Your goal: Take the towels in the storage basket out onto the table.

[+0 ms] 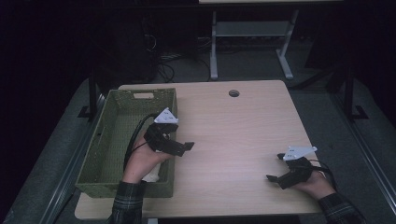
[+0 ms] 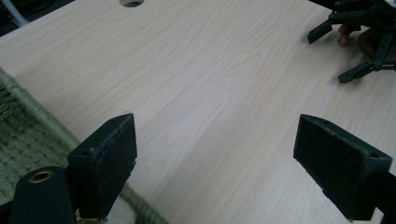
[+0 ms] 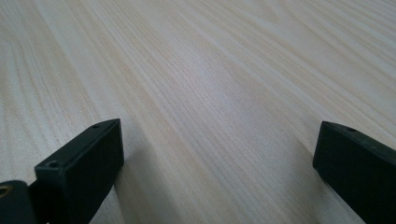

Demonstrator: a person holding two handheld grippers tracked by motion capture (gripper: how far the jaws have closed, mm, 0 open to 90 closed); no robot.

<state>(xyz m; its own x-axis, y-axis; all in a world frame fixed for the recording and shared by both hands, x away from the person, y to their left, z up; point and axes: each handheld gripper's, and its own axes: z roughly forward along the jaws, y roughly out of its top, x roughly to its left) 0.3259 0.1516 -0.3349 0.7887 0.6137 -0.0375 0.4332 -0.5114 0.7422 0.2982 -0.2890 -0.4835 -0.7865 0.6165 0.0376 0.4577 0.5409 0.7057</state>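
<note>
Left gripper (image 1: 180,148) hangs above the right rim of the green woven rectangular basket (image 1: 109,140), jaws spread, nothing gripped. Right gripper (image 1: 275,168) sits low over the light wooden table (image 1: 233,126), well apart, jaws also spread wide and empty.

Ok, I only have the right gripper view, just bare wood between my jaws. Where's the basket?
Observer: The green woven basket sits at the left side of the table, well apart from your right gripper.
Operator: And the left gripper?
Observer: The left gripper hangs at the basket's right rim, jaws open, holding nothing.
Operator: Anything in the basket?
Observer: Something white shows at its near right corner, by the hand; I cannot tell what it is.
</note>
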